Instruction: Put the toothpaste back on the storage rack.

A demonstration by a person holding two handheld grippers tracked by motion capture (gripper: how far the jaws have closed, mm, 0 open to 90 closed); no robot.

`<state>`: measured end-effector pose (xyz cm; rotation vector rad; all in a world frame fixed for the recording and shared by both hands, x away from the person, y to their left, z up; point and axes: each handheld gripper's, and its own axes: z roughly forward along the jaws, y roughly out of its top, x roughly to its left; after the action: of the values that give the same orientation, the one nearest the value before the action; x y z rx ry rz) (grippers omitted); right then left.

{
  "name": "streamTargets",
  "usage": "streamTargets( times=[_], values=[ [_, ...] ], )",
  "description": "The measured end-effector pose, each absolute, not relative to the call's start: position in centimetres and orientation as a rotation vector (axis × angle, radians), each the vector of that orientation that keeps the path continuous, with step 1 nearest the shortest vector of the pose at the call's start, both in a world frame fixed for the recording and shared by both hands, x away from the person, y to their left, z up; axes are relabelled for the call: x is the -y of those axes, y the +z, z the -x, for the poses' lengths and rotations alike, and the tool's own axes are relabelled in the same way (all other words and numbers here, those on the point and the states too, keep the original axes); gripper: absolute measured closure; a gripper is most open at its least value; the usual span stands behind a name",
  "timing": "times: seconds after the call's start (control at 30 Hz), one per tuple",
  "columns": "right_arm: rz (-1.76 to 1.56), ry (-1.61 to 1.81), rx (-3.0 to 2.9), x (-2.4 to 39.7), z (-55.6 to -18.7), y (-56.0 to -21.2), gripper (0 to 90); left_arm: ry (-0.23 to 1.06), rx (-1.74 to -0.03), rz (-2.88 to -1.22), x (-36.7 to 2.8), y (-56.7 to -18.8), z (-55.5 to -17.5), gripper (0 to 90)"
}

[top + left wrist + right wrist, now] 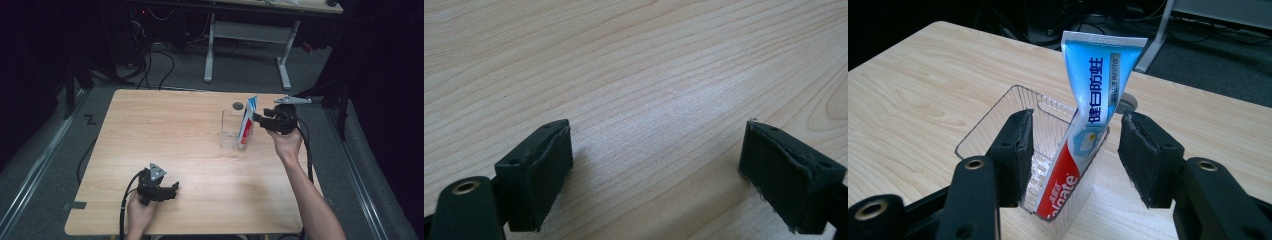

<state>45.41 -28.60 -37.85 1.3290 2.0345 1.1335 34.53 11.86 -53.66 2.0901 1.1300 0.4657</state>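
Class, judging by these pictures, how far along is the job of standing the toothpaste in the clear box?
Done: the toothpaste stands tilted inside the clear box. In hand: the right gripper sits at the box, jaws open either side of the tube, not pressing it. Left: drawing that gripper away. The left gripper rests open on the table.

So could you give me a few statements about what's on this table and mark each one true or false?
1. The toothpaste tube stands in the clear container. True.
2. The right gripper clamps the tube. False: its pads stand apart on either side, not pressing it.
3. The left gripper holds a cup. False: its jaws are open over bare table.
4. The tube leans, its flat crimped end up. True.
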Motion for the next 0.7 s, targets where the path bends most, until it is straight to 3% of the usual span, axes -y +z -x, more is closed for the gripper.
streamTargets(
  times=[0.7],
  values=[
    [-1.319,1.142,-2.017,29.6,-42.8,-37.2,48.2,0.465,-1.13,-2.089,-11.9,-53.7,-34.5,14.0]
  ],
)
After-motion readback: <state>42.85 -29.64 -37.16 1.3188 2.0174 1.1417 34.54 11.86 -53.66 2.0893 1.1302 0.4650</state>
